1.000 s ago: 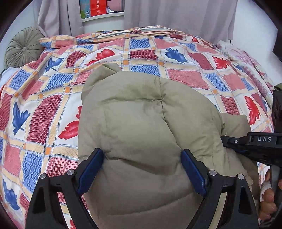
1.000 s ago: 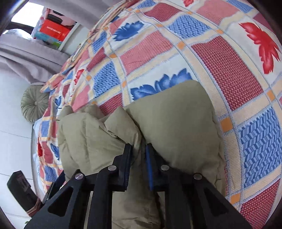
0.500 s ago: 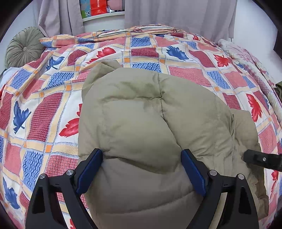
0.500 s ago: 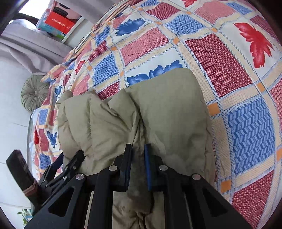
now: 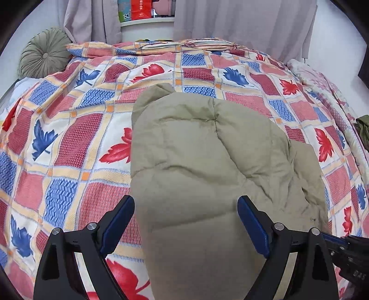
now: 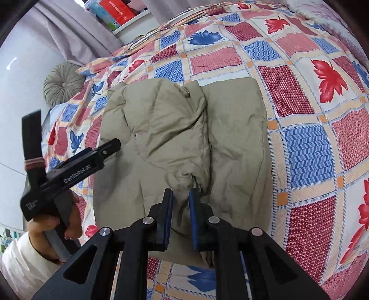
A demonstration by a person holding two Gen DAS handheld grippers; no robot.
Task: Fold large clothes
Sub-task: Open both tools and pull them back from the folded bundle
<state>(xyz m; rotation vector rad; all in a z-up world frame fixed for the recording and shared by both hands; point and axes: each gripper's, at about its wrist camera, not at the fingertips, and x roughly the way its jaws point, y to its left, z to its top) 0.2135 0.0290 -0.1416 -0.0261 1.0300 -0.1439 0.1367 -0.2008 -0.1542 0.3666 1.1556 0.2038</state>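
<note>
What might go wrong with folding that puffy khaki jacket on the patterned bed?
The puffy khaki jacket looks springy, so its folded flap may pop open. The right gripper is nearly shut with jacket cloth showing between its jaws; if it pinches that cloth, lifting away may drag the bundle crooked. The left gripper stands wide open, holding nothing down.

White lettering on the black body of the left tongs [image 6: 110,147] read roughly "GenRobot.AI" in the right wrist view. In the left wrist view, the right tongs' body [image 5: 352,265] carried "DAS", seen upside down. Print on the red box [image 6: 116,10] on the shelf above the bed was too small to read.
</note>
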